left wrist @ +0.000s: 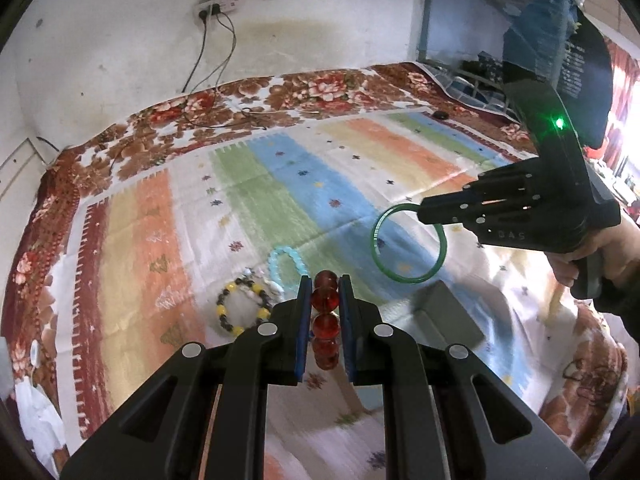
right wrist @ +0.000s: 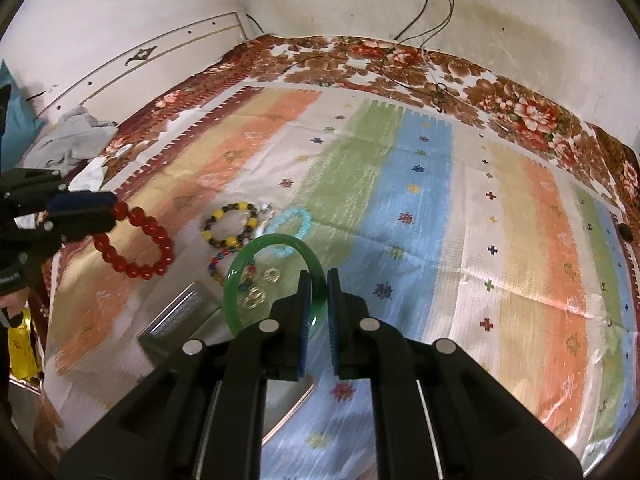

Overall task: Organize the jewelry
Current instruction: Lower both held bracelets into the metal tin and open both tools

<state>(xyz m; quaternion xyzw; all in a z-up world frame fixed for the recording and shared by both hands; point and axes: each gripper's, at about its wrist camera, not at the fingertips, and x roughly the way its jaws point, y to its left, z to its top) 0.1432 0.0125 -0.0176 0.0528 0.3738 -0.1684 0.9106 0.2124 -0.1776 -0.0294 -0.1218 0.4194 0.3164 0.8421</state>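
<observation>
Jaws, left gripper (left wrist: 325,280): nearly closed, blue pads pinching the red bead bracelet (left wrist: 325,322); beads run in a column between the pads.
Jaws, right gripper (right wrist: 319,276): nearly closed, clamped on the rim of the green bangle (right wrist: 256,254); the ring arcs out toward 10 o'clock of the tips.
Red bead bracelet: in the right wrist view it hangs as a full loop from the left gripper's tips at the frame's 9 o'clock, apparently clear of the cloth.
Green bangle: in the left wrist view it hangs from the right gripper at 3 o'clock, apparently above the striped bedspread (left wrist: 248,184).
Grey box (right wrist: 180,320): on the cloth just below the bangle, at 8 o'clock of the right tips; whether it is open I cannot tell.
Left on cloth: yellow-and-dark bead bracelet (right wrist: 231,226), pale blue bracelet (right wrist: 290,224) touching or just beside it, a multicoloured bead strand (right wrist: 218,266) and small gold rings (right wrist: 256,298) seen through the bangle.
Done: two pieces picked up, one per gripper; nothing visibly stowed.
Remaining, by judgement: place both held pieces, probably at the box, then collect the pieces on the cloth.
Progress estimate: early.
</observation>
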